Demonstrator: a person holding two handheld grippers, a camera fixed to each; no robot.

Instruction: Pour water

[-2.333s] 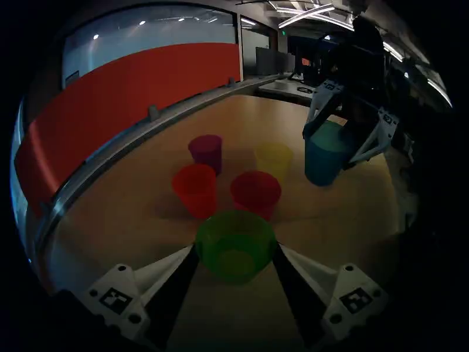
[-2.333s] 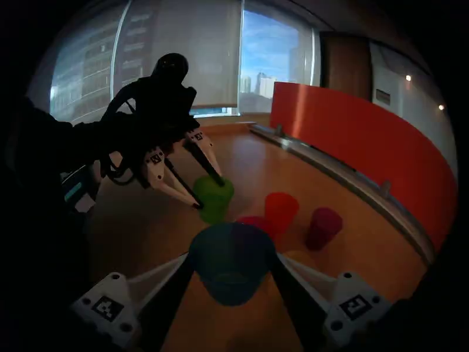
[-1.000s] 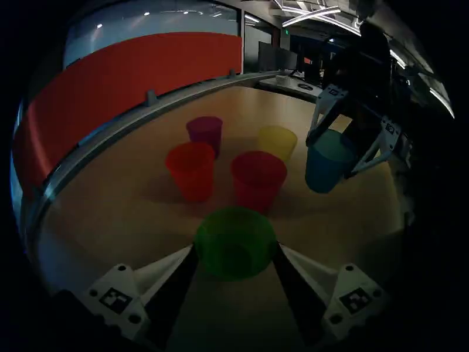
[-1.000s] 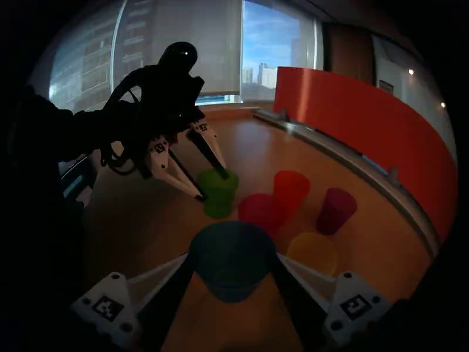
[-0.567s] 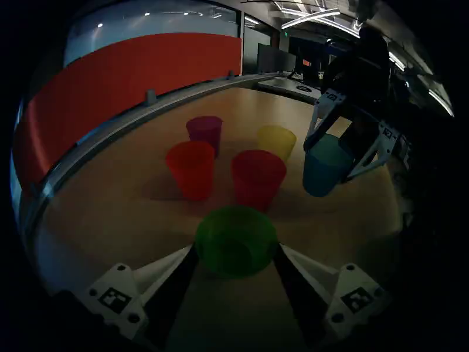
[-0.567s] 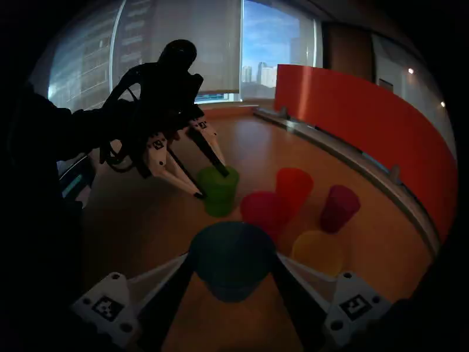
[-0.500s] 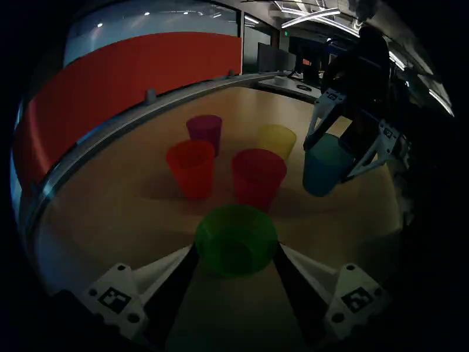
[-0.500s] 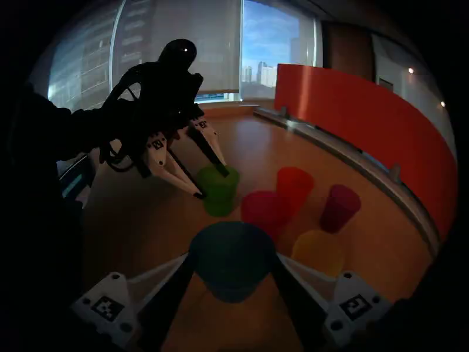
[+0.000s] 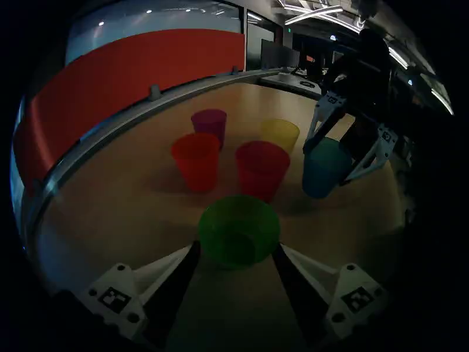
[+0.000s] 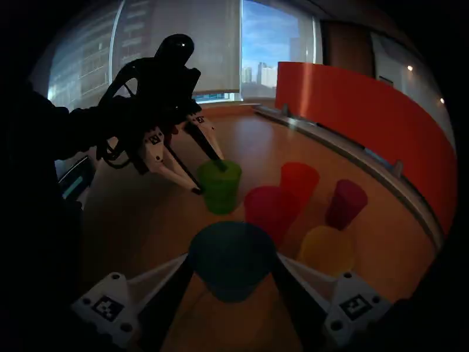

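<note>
Now both claws have moved a little nearer to the bunch of cups in the middle. The left gripper (image 9: 236,245) squeezes a see-through green plastic cup (image 9: 238,229) between its two fingers. The right gripper (image 10: 232,264) squeezes a see-through blue plastic cup (image 10: 231,246) the same way. Both cups look upright and I cannot see any water, so I think the pouring has not begun.

A red plastic cup (image 9: 261,167), an orange plastic cup (image 9: 196,159), a purple plastic cup (image 9: 209,123) and a yellow plastic cup (image 9: 279,132) stand close together on the smooth wooden table (image 9: 117,199). Behind them runs a long red wall panel (image 9: 117,76). A big window (image 10: 269,47) shows blue sky and tall buildings.
</note>
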